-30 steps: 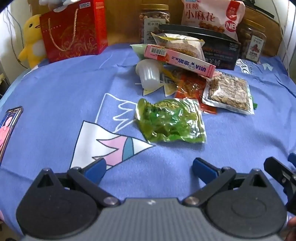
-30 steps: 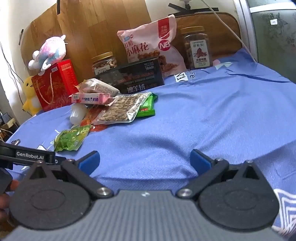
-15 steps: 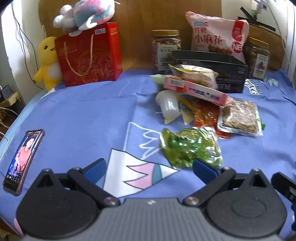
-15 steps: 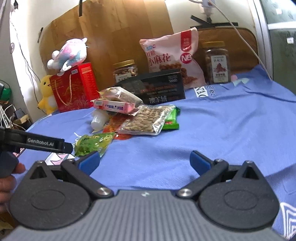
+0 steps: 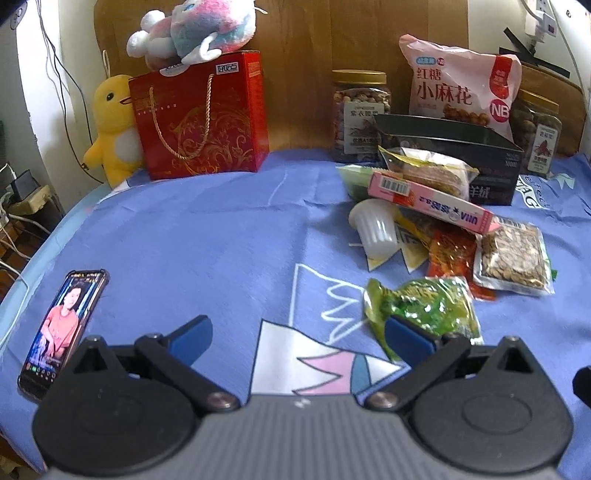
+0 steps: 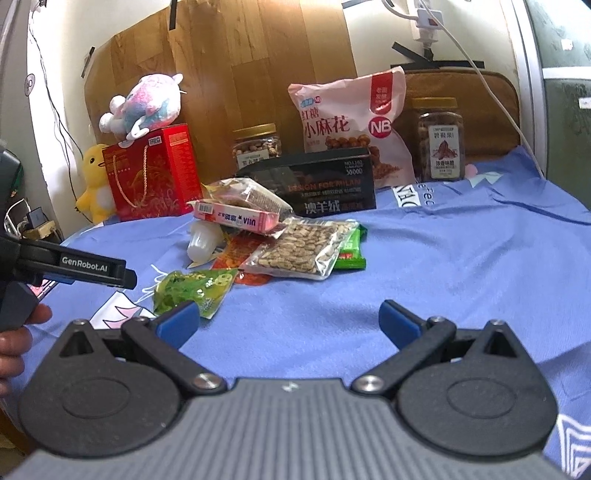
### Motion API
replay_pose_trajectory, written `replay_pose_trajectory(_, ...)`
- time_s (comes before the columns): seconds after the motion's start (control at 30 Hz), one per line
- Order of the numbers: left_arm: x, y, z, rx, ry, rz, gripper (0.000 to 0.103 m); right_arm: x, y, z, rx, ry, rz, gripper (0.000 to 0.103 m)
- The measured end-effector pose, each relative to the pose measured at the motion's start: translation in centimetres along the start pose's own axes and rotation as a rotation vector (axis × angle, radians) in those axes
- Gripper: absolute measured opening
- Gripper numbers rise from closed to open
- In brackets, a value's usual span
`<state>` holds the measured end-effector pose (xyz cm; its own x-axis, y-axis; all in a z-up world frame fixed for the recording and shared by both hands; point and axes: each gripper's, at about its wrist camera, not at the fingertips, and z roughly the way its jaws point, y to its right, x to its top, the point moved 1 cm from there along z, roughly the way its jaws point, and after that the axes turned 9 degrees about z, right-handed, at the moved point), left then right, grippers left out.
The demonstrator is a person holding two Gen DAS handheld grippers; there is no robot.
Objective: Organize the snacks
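Far left, near edge of blue cloth [image 5: 207, 236]: phone [image 5: 61, 328] lying face up, well clear of the snacks. Far left at the back: yellow duck plush [image 5: 110, 125], red gift bag [image 5: 199, 118] with a pastel plush [image 5: 192, 29] on top.

Left gripper [image 5: 295, 334]: jaws spread wide, nothing between them, hovering low over the cloth. Right blue finger overlapping the near corner of the green packet [image 5: 424, 306] in this view; contact cannot be told.

Snack heap right of centre, mid-distance. Green packet nearest, flat on the cloth, apart from the rest. Judged light, soft, crinkly film, likely slippery; best pinched at a sealed edge or corner, not the puffed middle. Beyond it: white jelly cup [image 5: 375, 229] on its side, light, stiff, prone to rolling; take across the ribbed wall. Pink box [image 5: 428, 201] resting tilted on top of the heap, rigid card, light; grip across the narrow faces. Clear seed pack [image 5: 511, 254] lying flat over a red-orange wrapper [image 5: 448, 251]; vacuum-tight look, so stiffer; take by an edge seam.

Back row: black box [image 5: 450, 147] open-topped, judged the likely bin; nut jar [image 5: 360, 114], pink bag [image 5: 461, 92] and second jar [image 5: 537, 129] against the wooden board.

Right gripper [image 6: 288, 321]: jaws wide apart, empty, above bare cloth near the right of the heap.
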<state>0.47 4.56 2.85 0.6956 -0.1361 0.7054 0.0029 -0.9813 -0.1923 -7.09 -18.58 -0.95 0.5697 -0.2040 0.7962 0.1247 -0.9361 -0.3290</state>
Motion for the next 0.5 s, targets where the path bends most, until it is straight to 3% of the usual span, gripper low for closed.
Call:
replay_pose_trajectory(0.27, 2.0, -1.8, 0.8, 0.006, 0.075, 0.027, 0.103, 2.9, 0.6, 1.9, 0.019, 0.025, -0.064, 0.101)
replay_pose_trajectory(0.47, 6.7, -4.6, 1.1, -0.123, 0.146, 0.032, 0.103, 8.7, 0.0, 5.6, 0.135, -0.017, -0.142, 0.075)
replay_pose_trajectory(0.5, 7.5, -5.0, 1.2, -0.162, 0.168, 0.02, 0.103, 9.5, -0.2, 6.8, 0.161, -0.042, -0.132, 0.065)
